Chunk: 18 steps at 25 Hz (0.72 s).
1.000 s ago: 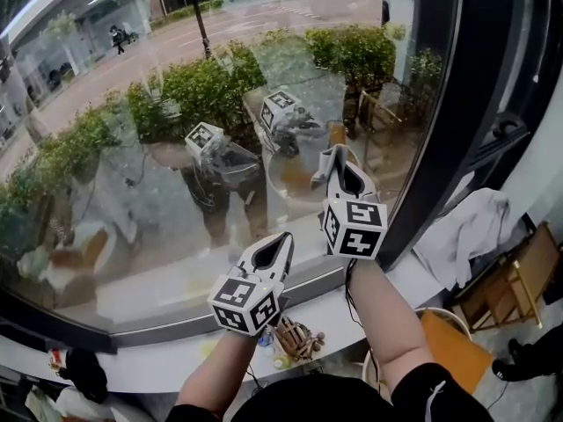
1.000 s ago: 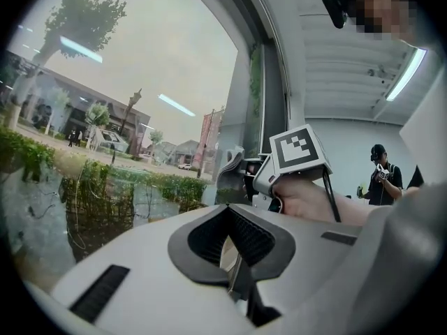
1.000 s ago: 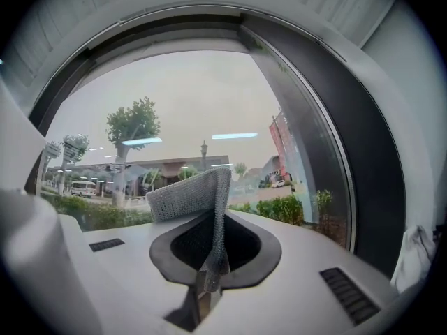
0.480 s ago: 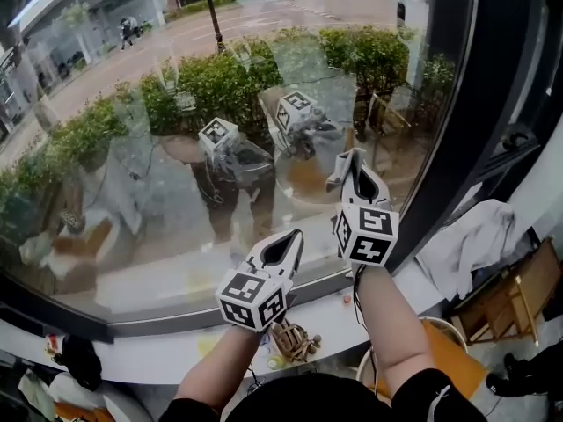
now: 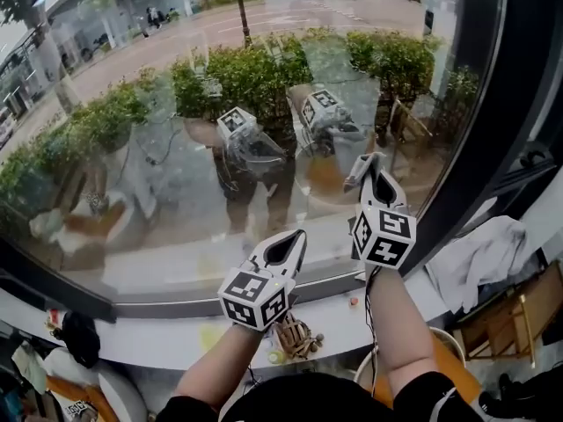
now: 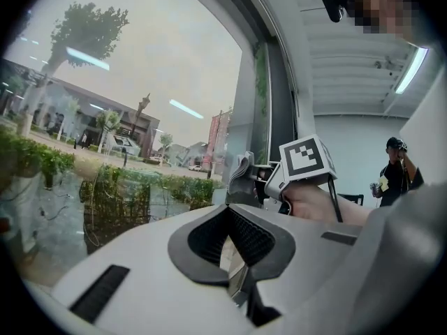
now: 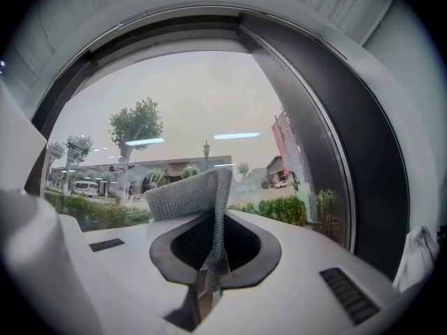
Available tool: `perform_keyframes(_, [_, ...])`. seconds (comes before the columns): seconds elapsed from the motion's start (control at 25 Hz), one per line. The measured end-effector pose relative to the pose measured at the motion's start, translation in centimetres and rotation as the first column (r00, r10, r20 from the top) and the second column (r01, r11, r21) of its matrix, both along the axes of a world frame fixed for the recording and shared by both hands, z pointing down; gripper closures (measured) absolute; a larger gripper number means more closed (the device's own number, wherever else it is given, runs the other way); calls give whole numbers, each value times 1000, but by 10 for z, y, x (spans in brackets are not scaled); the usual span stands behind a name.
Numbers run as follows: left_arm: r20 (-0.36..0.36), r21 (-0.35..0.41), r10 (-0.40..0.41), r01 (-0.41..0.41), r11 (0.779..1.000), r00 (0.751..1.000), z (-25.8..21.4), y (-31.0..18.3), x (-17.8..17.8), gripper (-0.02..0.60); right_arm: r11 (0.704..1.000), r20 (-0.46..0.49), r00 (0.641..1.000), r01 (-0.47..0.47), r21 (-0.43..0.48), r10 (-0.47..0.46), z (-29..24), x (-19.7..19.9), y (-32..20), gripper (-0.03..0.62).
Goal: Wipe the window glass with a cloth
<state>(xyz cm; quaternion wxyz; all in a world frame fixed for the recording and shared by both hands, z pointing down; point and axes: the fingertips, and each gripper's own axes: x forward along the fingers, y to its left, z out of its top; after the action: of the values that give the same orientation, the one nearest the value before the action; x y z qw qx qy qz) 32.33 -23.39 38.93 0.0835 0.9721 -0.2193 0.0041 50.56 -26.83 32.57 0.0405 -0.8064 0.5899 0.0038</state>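
The right gripper has its fingers pinched tight on a grey knit cloth, gripping it by a lower fold so that a loose flap stands up past the fingertips and leans to their left. The window glass lies straight ahead of those fingers, and from these views I cannot tell whether the flap is pressed on the pane or just short of it. The left gripper hangs lower and to the left of the right fingers, its own fingers drawn together on nothing, over the white sill that runs below both. The wiping looks to be at its start or between strokes, in the lower right part of the pane, with the dark frame close to the right of the cloth-bearing fingers. To do it well, I judge that the flap, not the hard fingertips, must meet the glass: tilt the gripper so the cloth's broad face lies flat, press lightly, and draw long overlapping passes leftward from the frame, working from above the fingers downward so streaks are carried to the sill. The grip takes only a small bite of cloth, so heavy pressure or a snag on the frame edge could drag it out. The empty left fingers are best held off the pane, well below the stroke, so they leave no marks
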Motion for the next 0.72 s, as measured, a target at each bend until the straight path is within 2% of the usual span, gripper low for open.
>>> perform_keyframes(0.16, [4,-5,-41,41,999,999,2,0,-31,574,999,32,999,40,9,-41,5,-26,1,556])
perform_keyframes(0.32, [-8,-10,-89,89,996,996,-1,5,-93,574,996,45,995,94,-4,-94,12,-90,9,555])
perform_keyframes(0.56, [-1,-22,-145,145,989,989,6,27,-140,574,983,60,982,180,-39,-178,37,-146,31,554])
perform_keyframes(0.72, [-3,-40,-182,182,982,983,11,39,-198,574,969,64,970,238,-71,-234,52,-211,47,554])
